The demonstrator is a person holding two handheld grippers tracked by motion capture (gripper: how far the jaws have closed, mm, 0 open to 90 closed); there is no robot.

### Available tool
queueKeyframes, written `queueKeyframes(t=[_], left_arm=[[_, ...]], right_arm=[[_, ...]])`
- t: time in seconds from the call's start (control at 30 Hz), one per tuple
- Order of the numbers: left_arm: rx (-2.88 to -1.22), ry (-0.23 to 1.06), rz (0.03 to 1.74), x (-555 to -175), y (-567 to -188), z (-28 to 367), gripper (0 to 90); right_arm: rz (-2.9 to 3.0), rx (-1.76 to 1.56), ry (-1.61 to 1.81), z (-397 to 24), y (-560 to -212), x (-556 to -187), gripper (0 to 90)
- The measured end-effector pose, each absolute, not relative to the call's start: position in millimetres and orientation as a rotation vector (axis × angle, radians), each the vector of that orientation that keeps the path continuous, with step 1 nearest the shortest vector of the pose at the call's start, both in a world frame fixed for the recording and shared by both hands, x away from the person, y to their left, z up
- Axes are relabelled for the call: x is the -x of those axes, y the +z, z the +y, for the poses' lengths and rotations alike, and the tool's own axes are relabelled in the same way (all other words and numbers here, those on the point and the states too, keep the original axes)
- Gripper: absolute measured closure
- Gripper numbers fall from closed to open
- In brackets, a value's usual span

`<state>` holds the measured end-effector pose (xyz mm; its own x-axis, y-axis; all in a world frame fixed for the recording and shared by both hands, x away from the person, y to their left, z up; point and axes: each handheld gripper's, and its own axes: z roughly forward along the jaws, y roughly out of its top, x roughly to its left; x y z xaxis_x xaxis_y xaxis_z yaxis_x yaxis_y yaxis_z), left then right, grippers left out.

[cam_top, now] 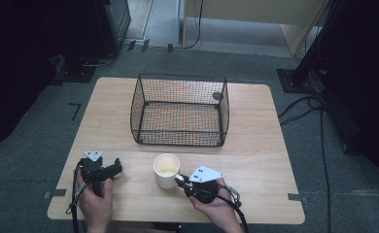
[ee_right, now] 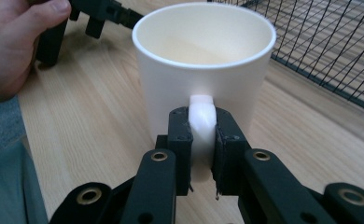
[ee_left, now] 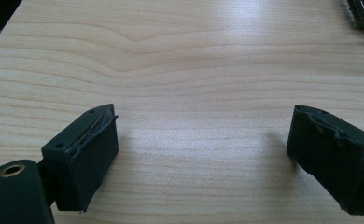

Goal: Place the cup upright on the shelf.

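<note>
A white mug (cam_top: pixel 166 170) (ee_right: pixel 203 60) stands upright on the wooden table (cam_top: pixel 255 126), near the front edge and in front of the wire basket. My right gripper (cam_top: pixel 181 181) (ee_right: pixel 202 135) is shut on the mug's handle (ee_right: pixel 201 115), both black pads pressing its sides. The mug looks empty. My left gripper (cam_top: pixel 115 168) (ee_left: pixel 201 149) rests low over bare wood at the front left, its jaws spread wide with nothing between them. A hand holds each gripper from the table's front edge.
A black wire basket (cam_top: pixel 180 109) (ee_right: pixel 329 51) stands empty at the table's middle back, just beyond the mug. A small dark round thing (cam_top: pixel 217 96) sits behind its right rear corner. Cables (cam_top: pixel 304 104) lie on the floor to the right.
</note>
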<state>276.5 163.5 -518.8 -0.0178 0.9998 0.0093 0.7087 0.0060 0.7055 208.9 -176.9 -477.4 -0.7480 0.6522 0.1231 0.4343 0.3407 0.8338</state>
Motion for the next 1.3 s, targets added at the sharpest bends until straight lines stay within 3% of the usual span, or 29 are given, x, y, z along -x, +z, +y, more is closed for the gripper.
queueKeyframes(t=[1.3], left_arm=[[-1.752,0.740,1.774,-276.6,-519.0,162.9,9.2]], right_arm=[[2.233,-0.908,1.478,-187.3,-399.3,-228.2,80.6]])
